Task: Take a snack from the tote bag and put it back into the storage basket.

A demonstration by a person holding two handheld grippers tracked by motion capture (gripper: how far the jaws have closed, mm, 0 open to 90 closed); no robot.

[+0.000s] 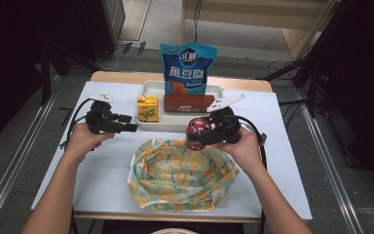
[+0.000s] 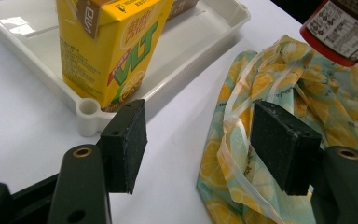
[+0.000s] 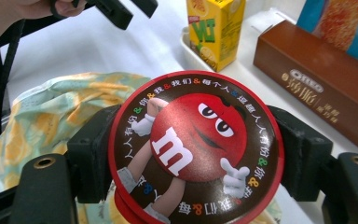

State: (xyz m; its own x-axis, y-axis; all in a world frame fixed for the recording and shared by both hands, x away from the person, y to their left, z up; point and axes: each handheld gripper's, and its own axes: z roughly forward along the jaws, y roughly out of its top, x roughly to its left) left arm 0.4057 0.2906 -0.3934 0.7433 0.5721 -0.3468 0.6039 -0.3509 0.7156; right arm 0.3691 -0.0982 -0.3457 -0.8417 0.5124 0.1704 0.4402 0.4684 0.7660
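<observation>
One candy tub (image 3: 196,149) pinched tight by right gripper (image 1: 213,130) over bag (image 1: 180,173) | left gripper (image 2: 205,144) wide open, empty | next: lower tub into bag

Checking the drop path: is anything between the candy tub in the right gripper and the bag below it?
Nothing visible. The right gripper holds the tub over the bag's far edge; the tray lies beyond.

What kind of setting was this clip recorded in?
Probably a lab or recording studio, not a home: a white-topped table staged with a white plastic tray of packaged snacks, dark stand legs with cables on the grey floor, and metal floor rails alongside.
</observation>
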